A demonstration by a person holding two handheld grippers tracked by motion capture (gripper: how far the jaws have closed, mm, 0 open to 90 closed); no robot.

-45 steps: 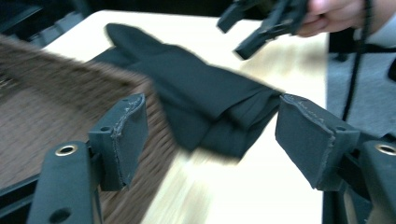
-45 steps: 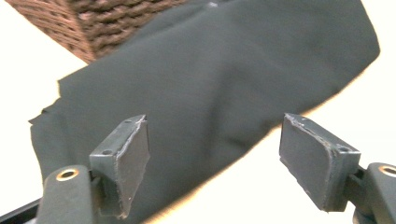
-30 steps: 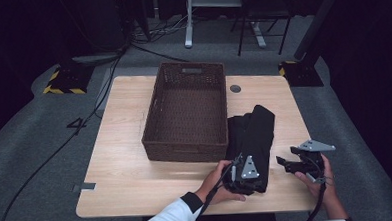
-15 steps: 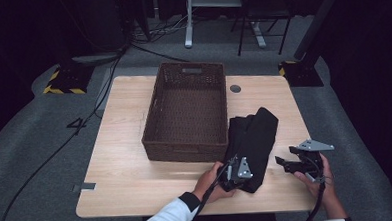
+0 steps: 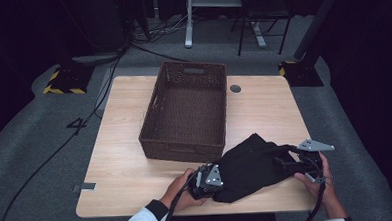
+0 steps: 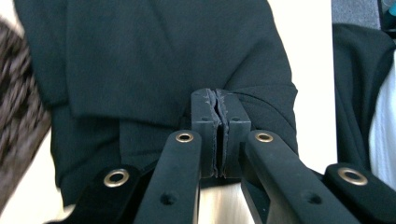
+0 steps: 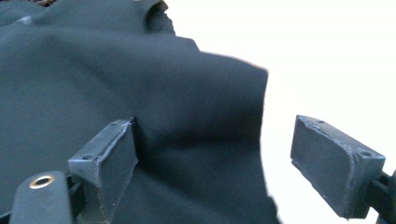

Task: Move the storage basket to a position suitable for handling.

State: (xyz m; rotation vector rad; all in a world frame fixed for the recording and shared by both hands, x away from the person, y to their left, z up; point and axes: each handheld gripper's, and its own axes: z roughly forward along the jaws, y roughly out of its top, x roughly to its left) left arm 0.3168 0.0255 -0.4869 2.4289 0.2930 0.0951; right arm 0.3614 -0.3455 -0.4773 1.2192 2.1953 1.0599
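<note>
Black cloth (image 5: 251, 165) sits lower right on the worktop (image 5: 121, 159); left gripper (image 6: 218, 133) fingers look clamped on its hem, right gripper (image 7: 229, 158) fingers spread around an edge.

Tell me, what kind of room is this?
Probably a lab or studio for recording handling tasks, not a home: dark walls, grey carpet, cables trailing across the floor, hazard-striped tape, and a lone wooden table carrying a wicker basket and black cloth.
</note>
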